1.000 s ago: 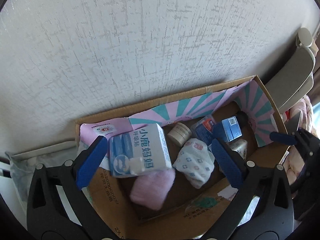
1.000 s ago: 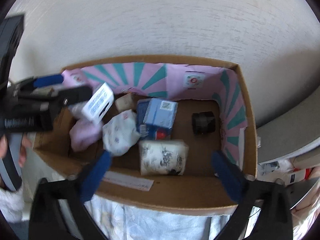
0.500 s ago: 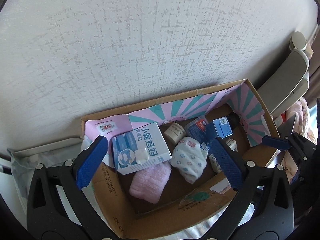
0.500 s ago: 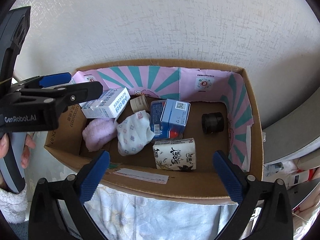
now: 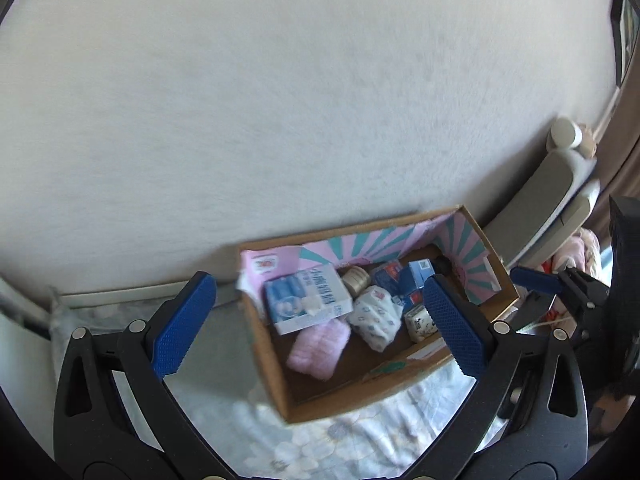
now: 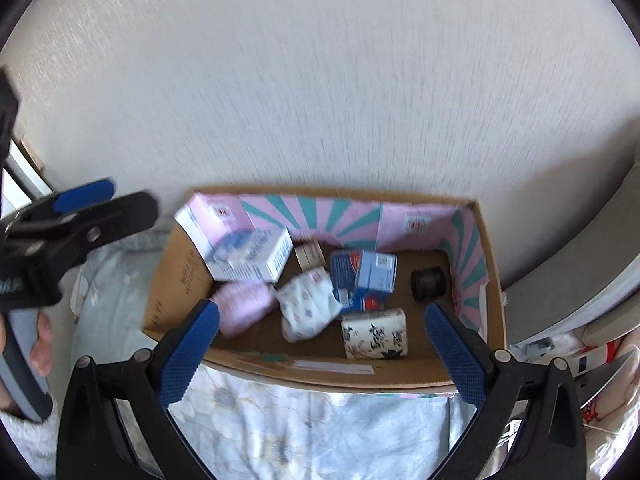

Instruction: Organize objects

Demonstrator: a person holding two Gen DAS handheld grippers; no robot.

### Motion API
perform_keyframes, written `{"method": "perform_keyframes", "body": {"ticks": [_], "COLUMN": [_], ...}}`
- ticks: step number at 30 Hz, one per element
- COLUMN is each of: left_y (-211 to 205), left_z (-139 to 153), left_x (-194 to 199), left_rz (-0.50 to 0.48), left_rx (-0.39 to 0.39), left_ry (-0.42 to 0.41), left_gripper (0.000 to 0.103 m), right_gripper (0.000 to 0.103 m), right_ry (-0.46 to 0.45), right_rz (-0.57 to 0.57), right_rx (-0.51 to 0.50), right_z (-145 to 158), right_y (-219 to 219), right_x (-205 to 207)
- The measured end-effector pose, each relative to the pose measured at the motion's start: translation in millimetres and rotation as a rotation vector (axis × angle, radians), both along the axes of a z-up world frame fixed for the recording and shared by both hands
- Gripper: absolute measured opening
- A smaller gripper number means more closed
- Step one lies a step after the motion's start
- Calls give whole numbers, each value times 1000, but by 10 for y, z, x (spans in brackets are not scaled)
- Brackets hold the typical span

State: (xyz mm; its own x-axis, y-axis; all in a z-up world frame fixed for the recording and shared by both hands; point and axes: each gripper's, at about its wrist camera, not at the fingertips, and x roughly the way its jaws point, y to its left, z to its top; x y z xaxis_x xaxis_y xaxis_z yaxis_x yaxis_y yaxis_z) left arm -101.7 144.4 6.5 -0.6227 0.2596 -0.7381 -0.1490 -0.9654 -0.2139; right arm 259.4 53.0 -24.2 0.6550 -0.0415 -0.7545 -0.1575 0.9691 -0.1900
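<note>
From left wrist view: your left gripper spread wide, empty, above cardboard box on floral bedsheet. Blue-white carton leans at box's left end, pink fluffy cloth just below it, patterned white cloth beside.

From right wrist view: your right gripper equally wide, holding nothing, over box's near rim. Tissue pack, blue box, black jar lie inside.

Cardboard box crowded left and centre, bare floor around black jar, wall behind
</note>
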Motion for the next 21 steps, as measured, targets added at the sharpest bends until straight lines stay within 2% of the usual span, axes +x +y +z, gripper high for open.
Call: {"method": "perform_keyframes", "body": {"ticks": [5, 11, 17, 21], "left_y": [-333, -578, -690, -702], "left_z": [218, 291, 293, 267], "left_x": [413, 943, 1457, 1668], "left_rz": [73, 158, 224, 246], "left_rx": [-13, -46, -24, -16], "left_ry": [53, 78, 102, 113], "left_gripper": [103, 103, 103, 103], "right_gripper": [103, 103, 103, 103], "right_ry": [-69, -124, -154, -161], "right_rz": [-10, 12, 32, 32], "right_rx": [17, 3, -14, -26], "right_z": [198, 344, 347, 272], "right_y": [205, 423, 497, 487], "right_x": [-169, -501, -843, -1059]}}
